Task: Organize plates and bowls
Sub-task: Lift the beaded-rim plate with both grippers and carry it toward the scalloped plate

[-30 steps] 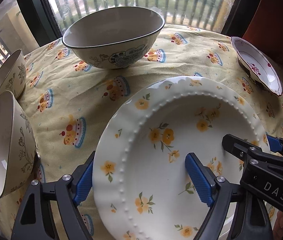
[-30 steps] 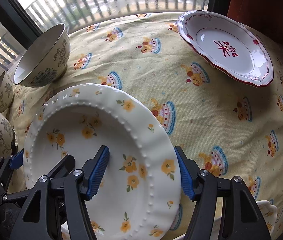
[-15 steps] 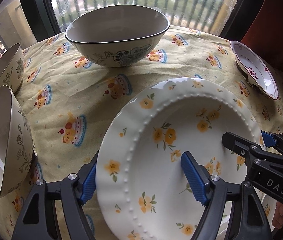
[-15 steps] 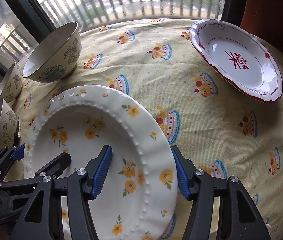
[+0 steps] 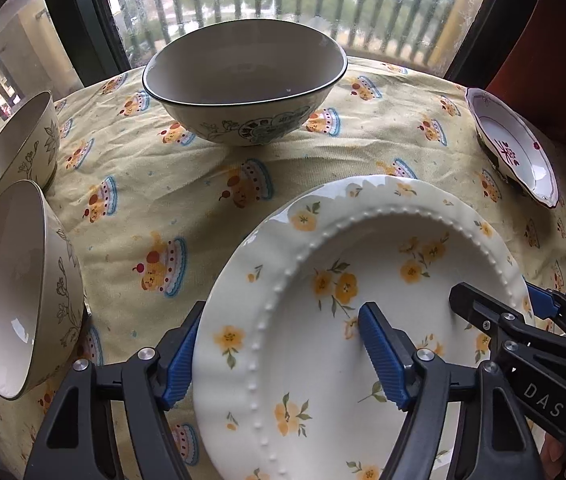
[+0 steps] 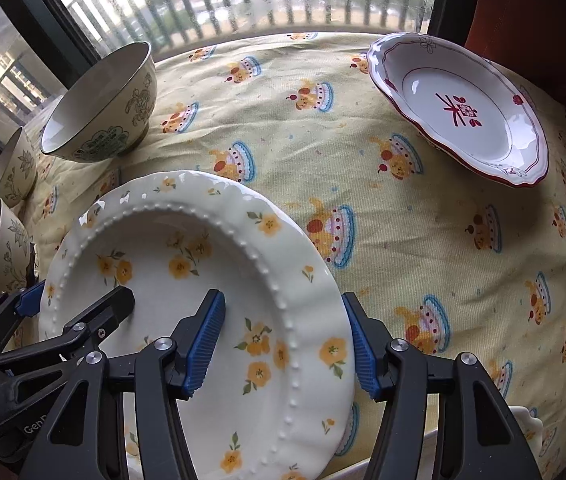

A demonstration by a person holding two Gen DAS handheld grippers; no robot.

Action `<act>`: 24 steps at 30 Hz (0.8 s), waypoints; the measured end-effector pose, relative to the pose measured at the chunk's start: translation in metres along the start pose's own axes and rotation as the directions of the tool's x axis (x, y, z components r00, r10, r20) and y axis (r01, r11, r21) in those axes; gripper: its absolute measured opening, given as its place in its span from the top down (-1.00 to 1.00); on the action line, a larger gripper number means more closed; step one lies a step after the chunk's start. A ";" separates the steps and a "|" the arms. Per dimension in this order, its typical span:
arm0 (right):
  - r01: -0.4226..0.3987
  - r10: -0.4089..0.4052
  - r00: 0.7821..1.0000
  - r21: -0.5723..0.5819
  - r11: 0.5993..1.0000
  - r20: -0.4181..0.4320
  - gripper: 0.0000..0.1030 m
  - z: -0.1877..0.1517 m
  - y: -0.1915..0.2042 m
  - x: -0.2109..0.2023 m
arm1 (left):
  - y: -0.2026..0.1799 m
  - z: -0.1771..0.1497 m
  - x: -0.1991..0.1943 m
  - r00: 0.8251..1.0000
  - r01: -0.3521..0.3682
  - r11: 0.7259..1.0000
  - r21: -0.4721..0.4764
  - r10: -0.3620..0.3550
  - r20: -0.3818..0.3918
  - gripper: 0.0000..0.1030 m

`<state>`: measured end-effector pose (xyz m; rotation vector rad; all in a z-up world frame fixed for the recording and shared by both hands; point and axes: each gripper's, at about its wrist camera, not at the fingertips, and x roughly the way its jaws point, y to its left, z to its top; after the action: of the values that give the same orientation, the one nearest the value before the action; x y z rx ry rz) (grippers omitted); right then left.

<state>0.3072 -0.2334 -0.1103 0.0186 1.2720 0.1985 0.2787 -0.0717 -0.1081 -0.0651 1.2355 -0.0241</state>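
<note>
From the left wrist camera, a cream plate with yellow flowers (image 5: 347,320) fills the lower right, tilted above the yellow cake-print tablecloth (image 5: 203,208). The left gripper (image 5: 283,356) straddles the plate's left rim, one blue pad outside the edge and one over the well. Its jaws are closing, with the rim between them; whether the pads press yet is unclear. A large bowl (image 5: 243,84) sits beyond, two smaller bowls (image 5: 23,280) lie at the left edge, and a red-trimmed plate (image 5: 515,148) sits far right. From the right wrist camera, the same flowered plate (image 6: 187,280) lies lower left, and the right gripper (image 6: 283,344) straddles its right rim at a moderate opening, the outer pad just beside the edge. The red-trimmed plate (image 6: 463,108) lies ahead and right, nearer this hand, probably the stacking target.
</note>
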 end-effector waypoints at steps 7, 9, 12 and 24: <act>0.029 -0.029 0.999 0.008 1.000 0.036 -0.21 -0.007 0.012 -0.028 | 0.008 -0.007 -0.024 0.999 0.044 0.999 -0.019 -0.043 0.020 -0.46; 0.038 -0.039 0.998 0.016 0.999 0.046 -0.21 -0.012 0.016 -0.037 | 0.010 -0.010 -0.032 0.998 0.056 0.998 -0.019 -0.056 0.028 -0.46; 0.053 -0.055 0.996 0.034 0.998 0.067 -0.21 -0.020 0.021 -0.053 | 0.012 -0.016 -0.045 0.996 0.075 0.997 -0.007 -0.074 0.045 -0.46; 0.077 -0.101 0.985 0.171 0.982 0.140 -0.21 -0.060 0.023 -0.094 | 0.002 -0.036 -0.080 0.988 0.106 0.991 0.085 -0.115 0.105 -0.46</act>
<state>0.2206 -0.2318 -0.0363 0.1168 1.1356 0.0131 0.2184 -0.0663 -0.0445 -0.0651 1.1189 -0.1644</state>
